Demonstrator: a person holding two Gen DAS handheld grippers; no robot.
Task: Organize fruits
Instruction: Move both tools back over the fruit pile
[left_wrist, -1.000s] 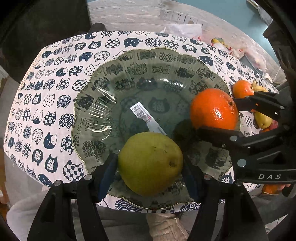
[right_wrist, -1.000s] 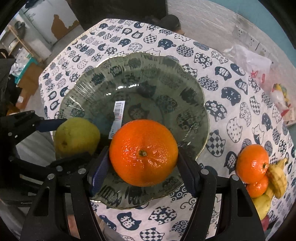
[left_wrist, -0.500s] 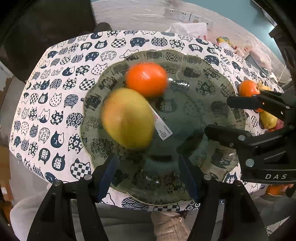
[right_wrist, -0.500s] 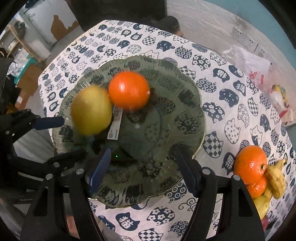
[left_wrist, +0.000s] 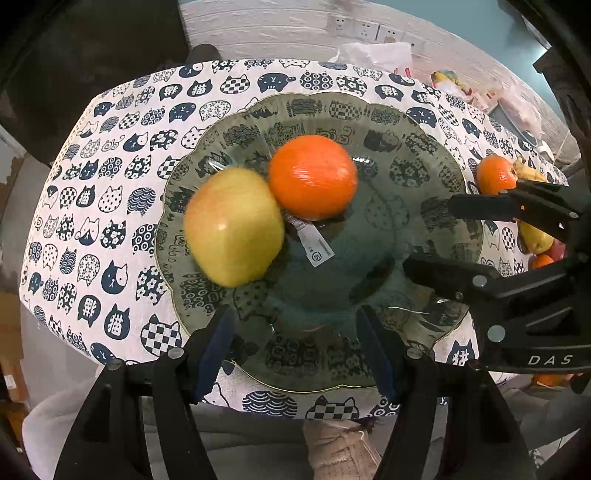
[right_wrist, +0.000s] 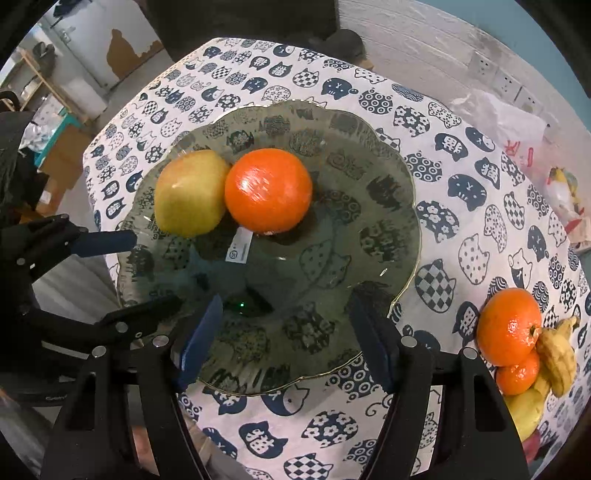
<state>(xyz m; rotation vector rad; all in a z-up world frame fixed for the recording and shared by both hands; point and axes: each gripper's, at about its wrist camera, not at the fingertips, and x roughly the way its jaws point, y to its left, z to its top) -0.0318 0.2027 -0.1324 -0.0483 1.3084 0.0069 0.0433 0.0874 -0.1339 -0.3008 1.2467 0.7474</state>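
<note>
Above the near rim of one glass plate (left_wrist: 436, 155), the left gripper (left_wrist: 295, 347) and right gripper (right_wrist: 284, 339) point steeply down, jaws apart and empty, the right's closing slightly. One pear (left_wrist: 232, 225) and one orange (left_wrist: 312, 177) lie touching on the plate, both motion-blurred. Beside it, a fruit pile (right_wrist: 524, 354) is cut off at the frame edge.

"DAS" on right hand-held gripper (left_wrist: 424, 236)

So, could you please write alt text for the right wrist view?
A yellow-green pear and a round orange sit touching in a scalloped glass plate on a cat-print tablecloth; the right tongs hang open and empty above the plate's near edge.
</note>
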